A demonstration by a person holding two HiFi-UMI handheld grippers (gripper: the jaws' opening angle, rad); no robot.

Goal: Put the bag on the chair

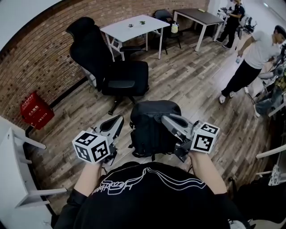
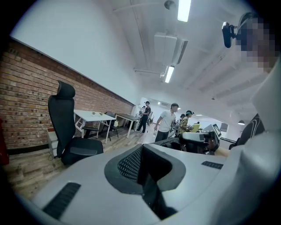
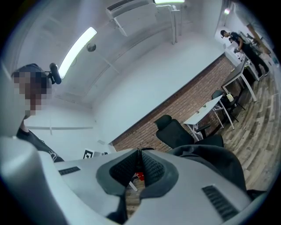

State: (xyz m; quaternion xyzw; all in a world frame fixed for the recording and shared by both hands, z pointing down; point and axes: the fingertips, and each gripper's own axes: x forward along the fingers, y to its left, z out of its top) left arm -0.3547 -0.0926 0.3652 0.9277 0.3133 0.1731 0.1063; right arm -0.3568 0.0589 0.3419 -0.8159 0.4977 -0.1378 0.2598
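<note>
A red brick wall (image 1: 35, 49) runs along the left side, above a floor (image 1: 196, 80) of wooden planks. A white table (image 1: 129, 27) and a darker table (image 1: 199, 16) stand near this wall. Long ceiling lamps (image 2: 184, 9) are lit.

Bag (image 1: 149, 129): right flank hidden behind the right gripper (image 1: 165, 118). Small items (image 1: 142, 22) on the white table (image 1: 119, 28): too small to identify. Bystander (image 1: 254, 60): cut off at the right frame edge.
</note>
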